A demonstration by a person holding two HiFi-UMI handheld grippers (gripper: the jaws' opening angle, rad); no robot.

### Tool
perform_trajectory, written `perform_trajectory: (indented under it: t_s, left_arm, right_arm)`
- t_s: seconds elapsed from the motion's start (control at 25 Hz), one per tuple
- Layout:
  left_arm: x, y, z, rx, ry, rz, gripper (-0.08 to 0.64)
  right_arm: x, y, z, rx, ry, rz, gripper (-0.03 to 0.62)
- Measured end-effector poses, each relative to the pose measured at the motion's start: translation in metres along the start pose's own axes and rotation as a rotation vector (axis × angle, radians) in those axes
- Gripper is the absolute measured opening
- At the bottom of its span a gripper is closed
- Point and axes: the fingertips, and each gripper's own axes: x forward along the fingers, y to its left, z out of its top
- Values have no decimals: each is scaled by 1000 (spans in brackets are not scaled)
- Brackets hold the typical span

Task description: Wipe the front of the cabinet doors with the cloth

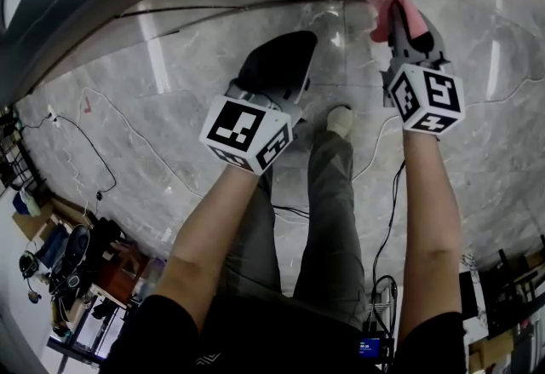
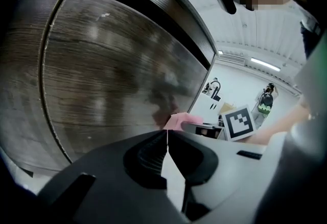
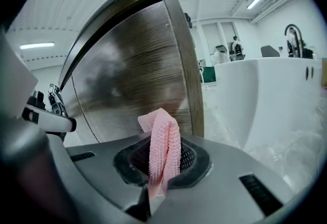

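Right gripper [image 3: 162, 169] pinching pink cloth [image 3: 164, 141], jaws clamped on its fold. Cloth near right edge of cabinet door [image 3: 133, 80]; contact unclear. Left gripper [image 2: 167, 141] jaws pressed together, empty, facing door front. Head view: cloth's upper end blurred, hard to make out.

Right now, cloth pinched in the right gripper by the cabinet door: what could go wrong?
The pink cloth is a narrow folded strip in the right gripper; its hard jaw tips may scrape the cabinet door.
The left gripper, shut and empty, sits close to the door and may bump it.
A cable runs on the floor by the shoe; a step could snag it.
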Motion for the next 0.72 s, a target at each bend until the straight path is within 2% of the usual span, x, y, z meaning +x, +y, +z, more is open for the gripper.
perform_trajectory:
  t_s: [0.52,0.72]
  left_arm:
    - [32,-44,1,4,13,-34,14]
    - [22,-34,-4,0,9,-37,14]
  right_arm:
    - [-32,-63,-2,45,10,-80,44]
    - [-41,-48,-12,54,10,-79,44]
